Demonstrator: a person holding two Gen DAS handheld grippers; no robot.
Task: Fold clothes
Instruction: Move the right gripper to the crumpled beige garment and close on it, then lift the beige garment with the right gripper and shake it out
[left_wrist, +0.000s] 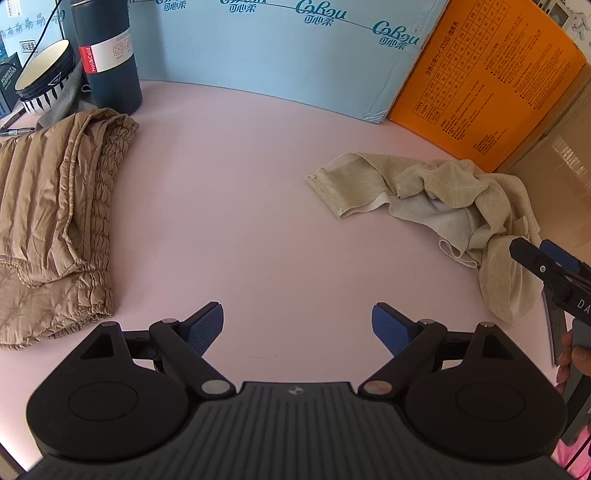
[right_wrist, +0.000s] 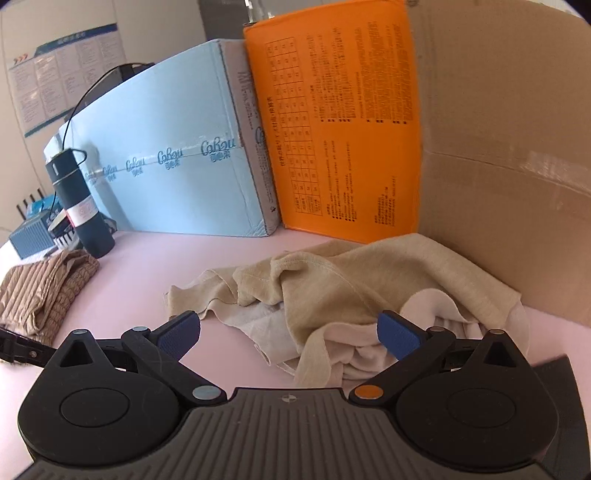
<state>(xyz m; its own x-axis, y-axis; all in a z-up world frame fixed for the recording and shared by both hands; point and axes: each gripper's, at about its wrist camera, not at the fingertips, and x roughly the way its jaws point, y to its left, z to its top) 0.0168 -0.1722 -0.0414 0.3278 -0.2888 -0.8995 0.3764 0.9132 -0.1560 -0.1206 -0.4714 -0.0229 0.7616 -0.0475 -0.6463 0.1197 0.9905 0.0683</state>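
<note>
Both the left gripper (left_wrist: 297, 325) and right gripper (right_wrist: 288, 332) hang with fingers spread wide and empty over the pink counter (left_wrist: 240, 206), the crumpled beige knit garment (right_wrist: 332, 291) looking soft, light and floppy, best pinched at its hemmed edge (left_wrist: 332, 199).

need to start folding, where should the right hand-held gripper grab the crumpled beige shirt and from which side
Take the beige shirt at its flat hemmed end, which lies spread on the pink table away from the bunched heap by the cardboard box. Come in low from the open table side: that single edge looks easiest to pinch. The right hand-held gripper is open, nearest the crumpled part.
</note>
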